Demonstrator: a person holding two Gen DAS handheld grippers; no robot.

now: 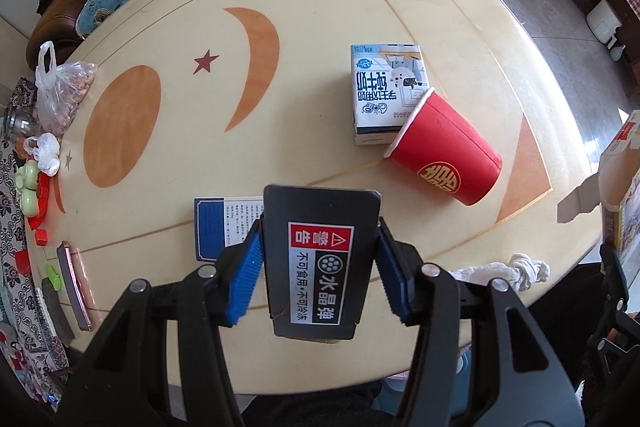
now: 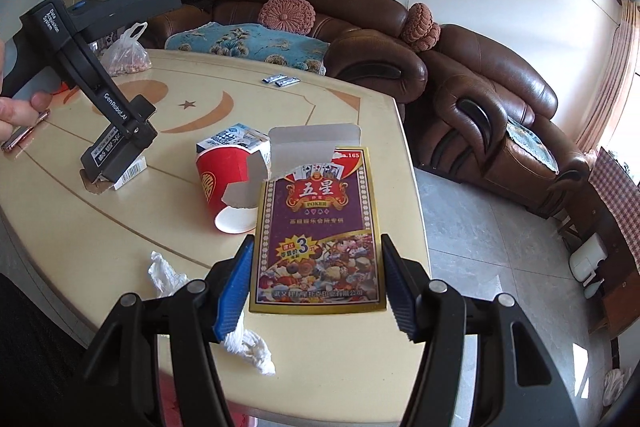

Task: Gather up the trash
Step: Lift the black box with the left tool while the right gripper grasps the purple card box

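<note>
Left tool clamped on black box; right tool clamped on card box.

Cup against carton on table

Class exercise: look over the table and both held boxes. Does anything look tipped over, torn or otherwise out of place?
Yes. The red cup lies on its side, its rim against the milk carton. The card box in the right hand-held gripper has a torn top flap. Crumpled tissue sits near the table edge.
</note>
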